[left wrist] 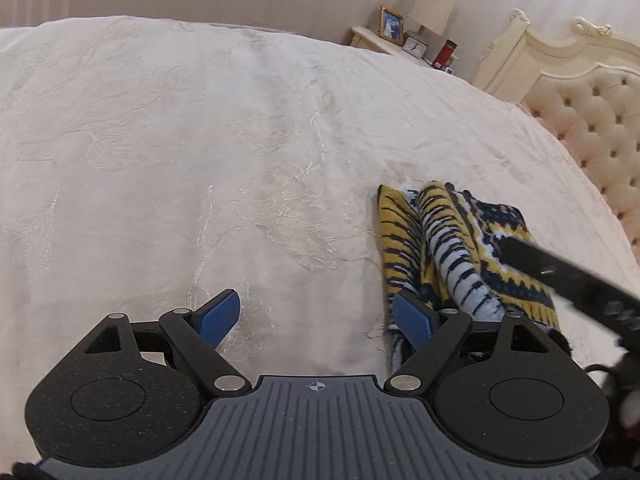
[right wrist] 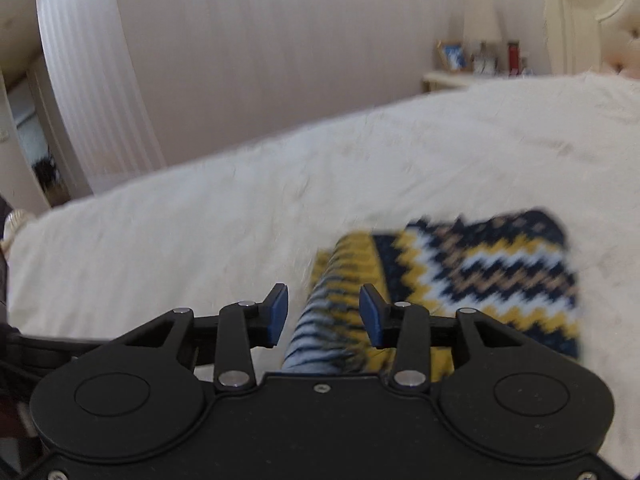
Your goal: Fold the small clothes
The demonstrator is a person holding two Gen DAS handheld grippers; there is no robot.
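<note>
Jaws: left gripper (left wrist: 316, 316) wide, empty; right gripper (right wrist: 323, 316) part-open, straddling, not pinching.
Knit garment (left wrist: 452, 248), crumpled on bed (left wrist: 200, 140), near right; probably soft, light, limp; best pinched at corners.

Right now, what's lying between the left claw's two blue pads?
Only bare white bedspread, as the left wrist view shows. The left claw is wide open; the patterned knit lies behind its right-hand pad, not between the pads.

Right hand-held gripper (right wrist: 323, 316) parted, blue pads clear of striped knit fold between them; zigzag-patterned knit garment (right wrist: 480, 276) ahead-right on white bed (right wrist: 200, 232).
</note>
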